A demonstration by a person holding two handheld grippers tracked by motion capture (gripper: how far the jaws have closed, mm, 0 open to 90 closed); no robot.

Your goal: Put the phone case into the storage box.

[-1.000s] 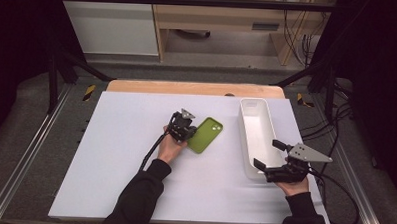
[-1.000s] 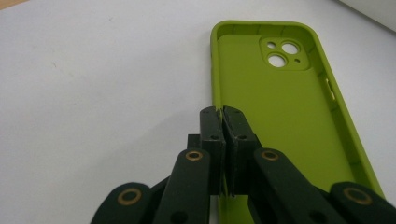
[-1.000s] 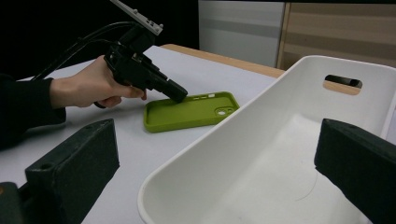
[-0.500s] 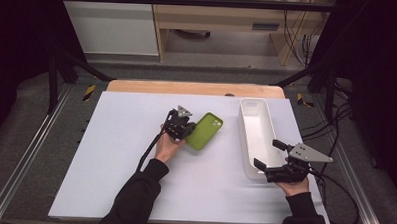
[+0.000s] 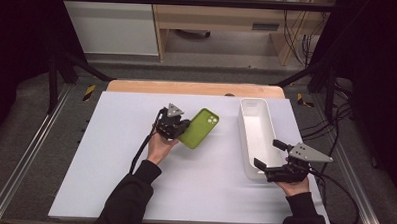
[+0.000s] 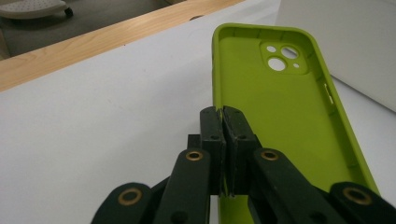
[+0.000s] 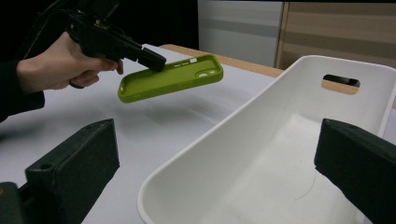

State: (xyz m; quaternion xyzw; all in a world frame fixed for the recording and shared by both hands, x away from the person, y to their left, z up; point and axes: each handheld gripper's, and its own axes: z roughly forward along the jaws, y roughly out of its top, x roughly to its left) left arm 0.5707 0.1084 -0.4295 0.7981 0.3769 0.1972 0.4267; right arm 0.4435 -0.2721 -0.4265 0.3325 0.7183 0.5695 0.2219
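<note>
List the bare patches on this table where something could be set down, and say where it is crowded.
Free: the white table left of the left gripper, and the strip between both forearms. The white bin is bare inside. Crowded: between the lifted green phone case and the bin; around the right gripper.

Wooden cabinet (image 5: 224, 23) beyond grey floor (image 5: 198, 72), dark surroundings.

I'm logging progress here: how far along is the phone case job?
Done: the left gripper is shut on a side edge of the green phone case, held clear of the table. In hand: carrying it. Left: probably placing it in the empty white bin, which the open right gripper straddles.
</note>
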